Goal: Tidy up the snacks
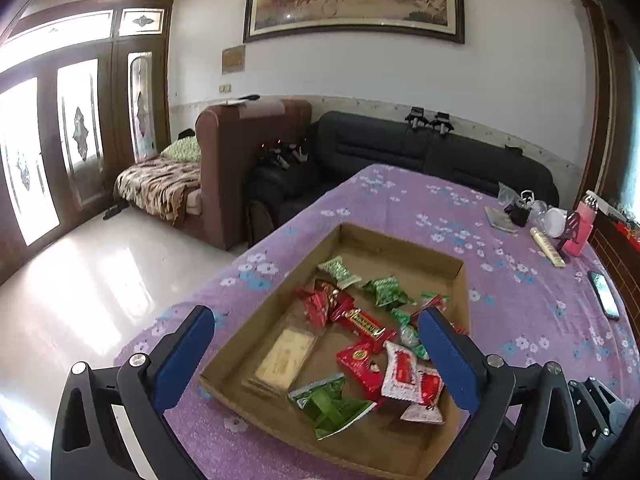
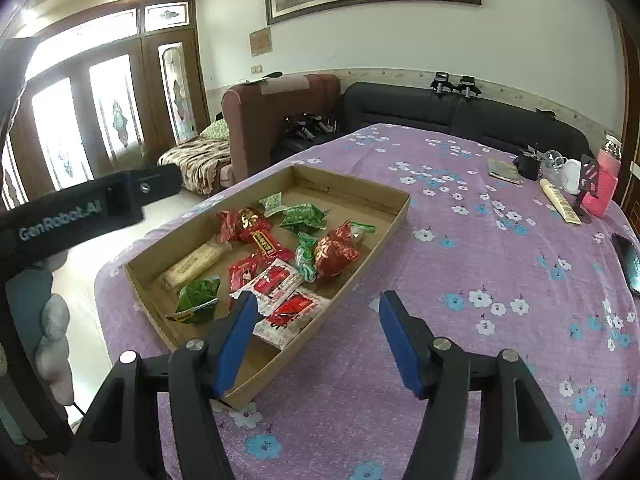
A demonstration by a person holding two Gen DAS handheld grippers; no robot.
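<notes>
A shallow cardboard tray [image 1: 460,276] [image 2: 396,216] lies on the purple flowered tablecloth [image 1: 520,280] [image 2: 460,260]. It holds several red and green snack packets, such as a red bar [image 1: 362,322] [image 2: 266,242], a green packet [image 1: 332,404] [image 2: 198,296] and a pale wafer pack [image 1: 286,356] [image 2: 192,262]. My left gripper [image 1: 316,324] is open and empty, held above the tray with its fingers either side of the snacks. My right gripper [image 2: 318,304] is open and empty over the tray's near right edge.
At the table's far right stand a pink bottle [image 2: 604,188], a black phone stand [image 2: 586,184], a white jar [image 2: 572,174], a tube [image 2: 560,202] and a dark cup [image 2: 528,166]. A phone [image 1: 604,294] lies near the right edge. Sofas stand beyond the table.
</notes>
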